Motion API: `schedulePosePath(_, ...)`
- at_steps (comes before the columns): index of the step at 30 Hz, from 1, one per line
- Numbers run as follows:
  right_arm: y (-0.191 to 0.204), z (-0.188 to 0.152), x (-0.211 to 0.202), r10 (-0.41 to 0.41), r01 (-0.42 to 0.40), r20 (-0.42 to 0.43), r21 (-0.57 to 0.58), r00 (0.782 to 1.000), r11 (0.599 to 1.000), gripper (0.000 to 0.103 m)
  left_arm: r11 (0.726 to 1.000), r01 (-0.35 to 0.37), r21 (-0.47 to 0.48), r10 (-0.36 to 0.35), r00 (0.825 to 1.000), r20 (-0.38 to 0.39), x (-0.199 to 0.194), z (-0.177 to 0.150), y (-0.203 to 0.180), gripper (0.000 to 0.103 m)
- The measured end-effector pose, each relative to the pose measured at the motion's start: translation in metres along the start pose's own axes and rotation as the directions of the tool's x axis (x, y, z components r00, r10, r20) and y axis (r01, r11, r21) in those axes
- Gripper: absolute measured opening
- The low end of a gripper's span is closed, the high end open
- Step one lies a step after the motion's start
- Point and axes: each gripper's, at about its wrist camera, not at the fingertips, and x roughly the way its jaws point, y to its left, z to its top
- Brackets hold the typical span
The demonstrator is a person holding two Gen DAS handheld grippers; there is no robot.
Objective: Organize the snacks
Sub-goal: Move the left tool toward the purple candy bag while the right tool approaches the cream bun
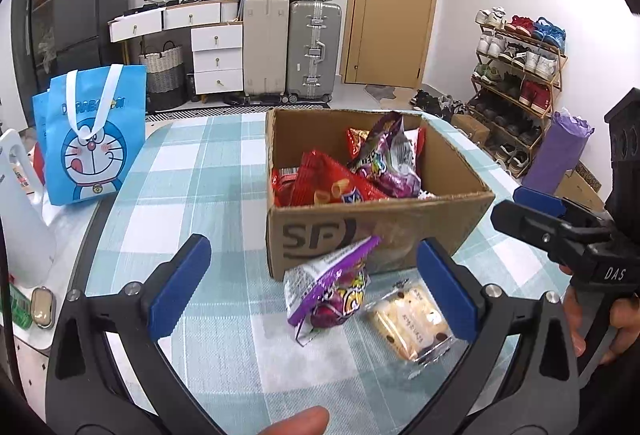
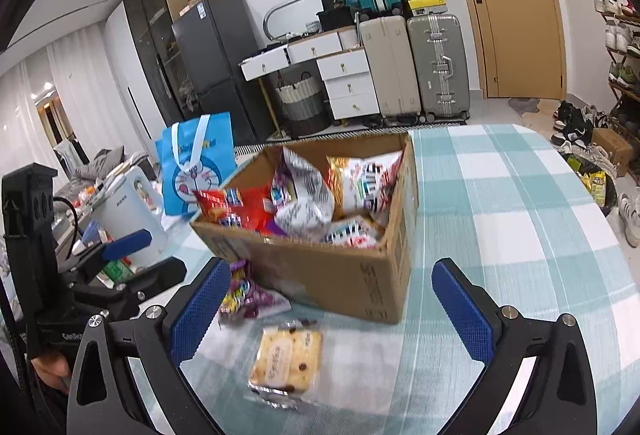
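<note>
An open cardboard box [image 1: 452, 219] [image 2: 384, 267] stands on the checked tablecloth and holds several snack bags in red [image 1: 332, 183] [image 2: 236, 211], purple and silver. A purple snack bag [image 1: 332, 291] [image 2: 248, 291] leans against the box's near side. A clear-wrapped biscuit pack [image 1: 412, 327] [image 2: 288, 359] lies flat beside it. My left gripper [image 1: 312, 287] is open, its blue pads either side of the purple bag and above it. My right gripper [image 2: 332, 311] is open above the biscuit pack; it also shows at the right of the left wrist view [image 1: 532, 207].
A blue Doraemon bag [image 1: 92, 139] [image 2: 200, 163] stands at the table's left end, next to a white kettle [image 2: 132, 211] [image 1: 20, 211]. Suitcases, a drawer unit and a shoe rack [image 1: 520, 87] stand beyond the table. The tablecloth [image 2: 500, 203] extends right of the box.
</note>
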Motion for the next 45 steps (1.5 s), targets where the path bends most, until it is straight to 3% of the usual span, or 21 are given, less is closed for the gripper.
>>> schedulePosePath(25,0.008,-0.027,0.020,0.008,-0.011,-0.124,-0.019,0.992,1.000,0.102,1.000,-0.009,0.008,0.009,0.998,-0.069,0.013,-0.024,-0.001,0.102)
schedulePosePath(45,0.032,-0.061,0.066,-0.043,0.009,-0.285,-0.120,0.957,0.993,0.102,1.000,-0.020,0.018,0.023,0.990,-0.139,0.027,-0.030,0.014,0.102)
